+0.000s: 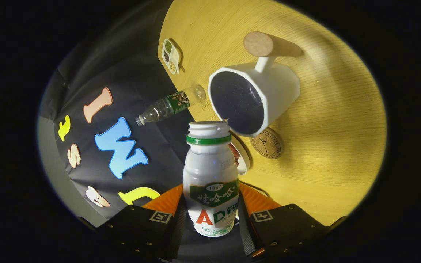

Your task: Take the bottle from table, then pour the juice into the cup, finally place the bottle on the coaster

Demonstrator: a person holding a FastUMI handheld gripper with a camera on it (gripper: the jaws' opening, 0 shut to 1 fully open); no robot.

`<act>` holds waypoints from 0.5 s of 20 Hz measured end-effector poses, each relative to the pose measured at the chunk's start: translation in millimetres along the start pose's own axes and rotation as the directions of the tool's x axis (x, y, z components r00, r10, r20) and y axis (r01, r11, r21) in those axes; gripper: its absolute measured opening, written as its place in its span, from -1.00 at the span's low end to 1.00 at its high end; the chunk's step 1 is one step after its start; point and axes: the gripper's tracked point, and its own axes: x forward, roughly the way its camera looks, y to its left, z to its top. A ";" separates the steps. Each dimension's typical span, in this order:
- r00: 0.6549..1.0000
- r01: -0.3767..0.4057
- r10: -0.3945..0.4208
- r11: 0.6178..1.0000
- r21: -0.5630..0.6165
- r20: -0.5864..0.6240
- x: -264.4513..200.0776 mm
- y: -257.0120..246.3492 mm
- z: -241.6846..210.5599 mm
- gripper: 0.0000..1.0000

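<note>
The gripper (210, 215) has its fingers clamped on the bottle (210, 175), one pressing each side of the lower body, so the tongs are closed about it and holding it. The bottle stands between the fingers, white with a green ring under its neck and a green band on its label; its mouth is uncapped and points toward twelve o'clock from the fingers. The whole scene is tipped in this view, the table (334, 120) rising toward one and two o'clock. The rim of the bottle's mouth sits right at the lip of the cup (254, 96), which lies just beyond it toward one o'clock; whether the two touch I cannot tell. The cup is white, with a handle on its far side, and its inside looks dark. Just past the cup at five o'clock from it lies the coaster (266, 143), a round brown disc with a printed mark, flat on the table and partly tucked under the cup's edge in this view. Beyond the cup's handle, at twelve o'clock from it, is a wooden cylinder (265, 44). A clear plastic bottle (170, 105) with a green label shows at ten o'clock from the held bottle's mouth, and farther off at eleven o'clock a small divided dish (170, 56) sits near the table's edge.
</note>
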 end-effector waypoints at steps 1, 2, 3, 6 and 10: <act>1.000 0.001 -0.001 1.000 0.003 0.003 0.4 0.7 0.7 0.30; 1.000 0.005 -0.005 1.000 0.002 0.005 1.6 0.1 1.3 0.30; 1.000 0.006 -0.006 1.000 0.003 0.007 1.0 0.3 2.3 0.29; 1.000 0.009 -0.009 1.000 -0.007 0.009 2.1 -0.4 3.4 0.30; 1.000 0.004 -0.005 0.999 -0.044 -0.005 7.2 3.1 -2.4 0.30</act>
